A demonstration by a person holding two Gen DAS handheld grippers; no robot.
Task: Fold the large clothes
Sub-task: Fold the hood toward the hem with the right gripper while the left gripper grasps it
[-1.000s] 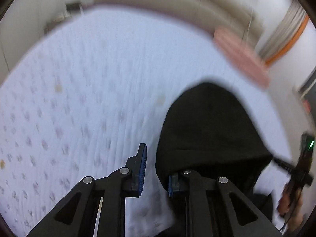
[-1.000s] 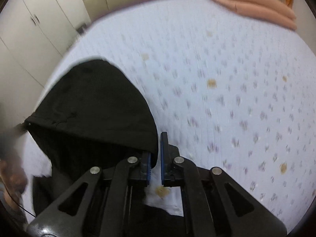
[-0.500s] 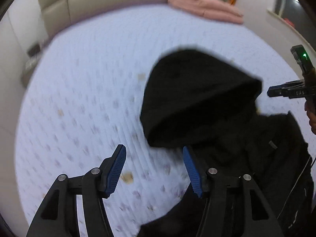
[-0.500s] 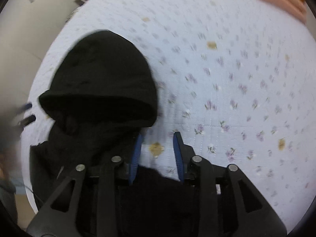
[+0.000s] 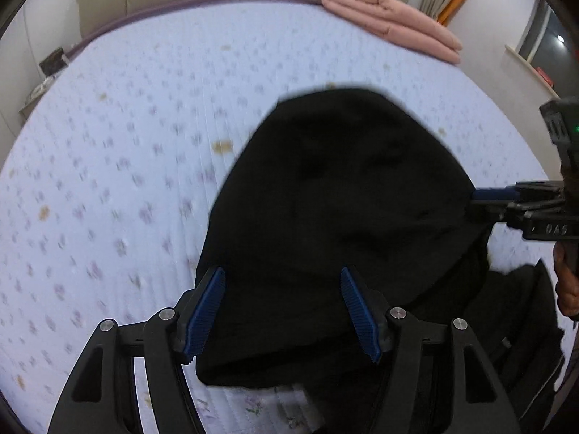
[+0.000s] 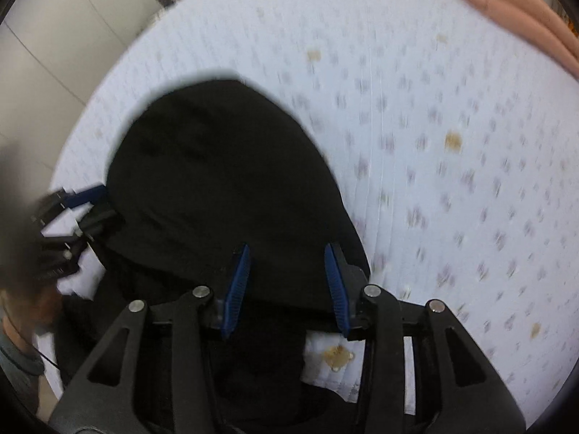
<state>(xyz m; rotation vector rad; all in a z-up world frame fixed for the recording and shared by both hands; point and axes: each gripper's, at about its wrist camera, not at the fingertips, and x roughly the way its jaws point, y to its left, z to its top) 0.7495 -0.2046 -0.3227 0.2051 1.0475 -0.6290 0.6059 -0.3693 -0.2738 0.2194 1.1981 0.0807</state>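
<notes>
Left wrist view. The left gripper [image 5: 282, 311] is hanging over the black hooded jacket [image 5: 336, 195], its two blue pads [image 5: 204, 316] standing apart with nothing pinched; the jaws have just been opening, and the hood is lying beneath the gap rather than pressed between the pads. The jacket is resting on the bed [image 5: 108, 181], whose pale floral sheet is filling most of the view; the rounded hood is pointing toward the head edge, and the body of the garment is spreading toward the bed's near right corner. A folded pink blanket [image 5: 391, 25] is lying at the far right corner of the bed. The right gripper [image 5: 506, 202] is reaching in from the right, its blue tip meeting the hood's right border; whether it is touching the cloth cannot be told here. A hand [image 5: 566, 282] is gripping its handle.

Right wrist view. The right gripper [image 6: 287, 282] is released, pads apart over the hood's lower border, the jaws having just opened, no cloth clamped. The jacket [image 6: 217, 181] is lying toward the bed's [image 6: 452, 181] left edge. The left gripper [image 6: 90, 209] is showing at the hood's left border, blurred. The pink blanket [image 6: 524, 7] is occupying the far right corner.
</notes>
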